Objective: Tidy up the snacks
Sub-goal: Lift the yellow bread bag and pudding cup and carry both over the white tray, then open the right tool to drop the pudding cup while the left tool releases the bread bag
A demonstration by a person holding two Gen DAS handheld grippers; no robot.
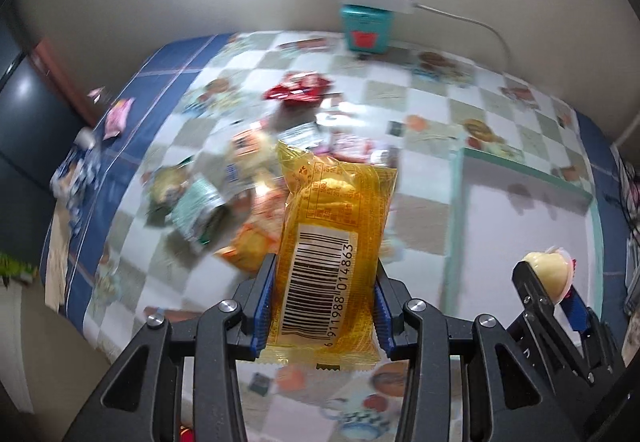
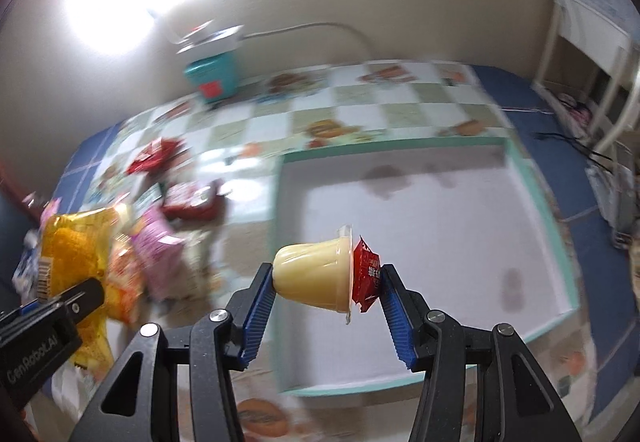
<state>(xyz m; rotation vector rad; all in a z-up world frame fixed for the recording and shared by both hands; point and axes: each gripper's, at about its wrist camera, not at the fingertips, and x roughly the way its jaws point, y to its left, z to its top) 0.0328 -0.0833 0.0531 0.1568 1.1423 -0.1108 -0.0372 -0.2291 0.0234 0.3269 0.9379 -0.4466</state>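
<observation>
My left gripper (image 1: 325,278) is shut on a yellow snack packet (image 1: 332,242) with a barcode, held above the checked tablecloth; it also shows in the right wrist view (image 2: 76,258). My right gripper (image 2: 326,278) is shut on a yellow jelly cup (image 2: 316,274) with a red lid, lying sideways between the fingers, above the front left part of the shallow white tray (image 2: 536,182) with a teal rim. The cup also shows in the left wrist view (image 1: 548,270). A heap of mixed snack packets (image 1: 224,198) lies left of the tray.
A red packet (image 1: 298,88) lies farther back on the table. A teal box (image 1: 366,30) with a white power strip and cable stands at the back wall. A pink packet (image 1: 118,118) lies at the left edge. A white rack (image 2: 592,54) stands at the right.
</observation>
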